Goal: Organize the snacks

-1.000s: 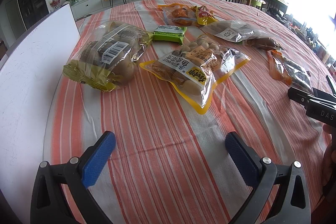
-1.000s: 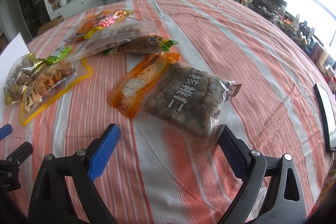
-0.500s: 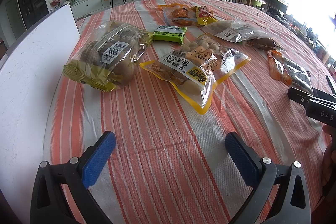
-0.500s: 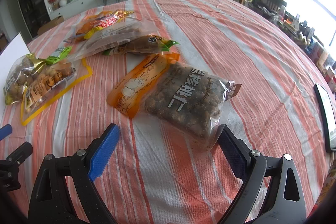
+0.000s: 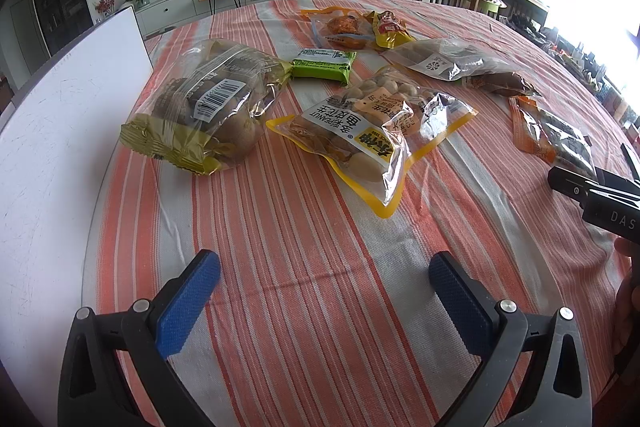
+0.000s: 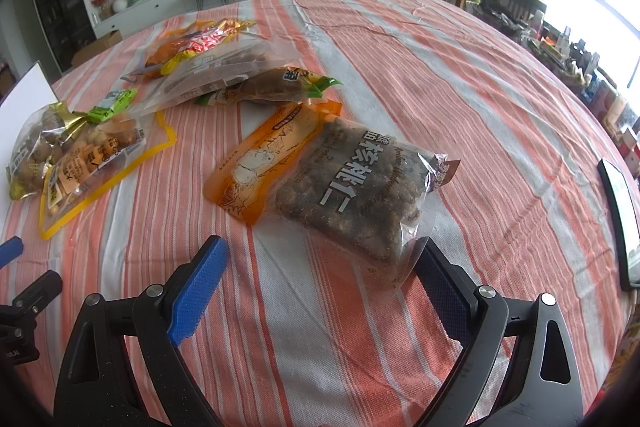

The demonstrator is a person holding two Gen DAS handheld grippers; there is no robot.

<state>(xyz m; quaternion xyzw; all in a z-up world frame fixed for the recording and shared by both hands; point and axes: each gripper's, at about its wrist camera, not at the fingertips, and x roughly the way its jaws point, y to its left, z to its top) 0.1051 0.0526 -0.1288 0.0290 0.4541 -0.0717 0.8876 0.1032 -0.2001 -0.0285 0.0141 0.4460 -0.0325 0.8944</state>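
Several snack bags lie on a table with an orange-striped cloth (image 5: 320, 267). In the left wrist view my left gripper (image 5: 320, 279) is open and empty over bare cloth, short of a yellow-edged peanut bag (image 5: 372, 131) and a clear bag of brown nuts (image 5: 208, 107). A green packet (image 5: 322, 65) lies behind them. In the right wrist view my right gripper (image 6: 320, 267) is open, its right finger at the near corner of a walnut bag (image 6: 360, 195) that overlaps an orange packet (image 6: 264, 163).
A white board (image 5: 60, 147) covers the table's left side. More bags lie farther back (image 6: 224, 67). A dark flat device (image 6: 620, 223) lies at the right table edge. The right gripper's tip (image 5: 592, 195) shows at the left view's right edge.
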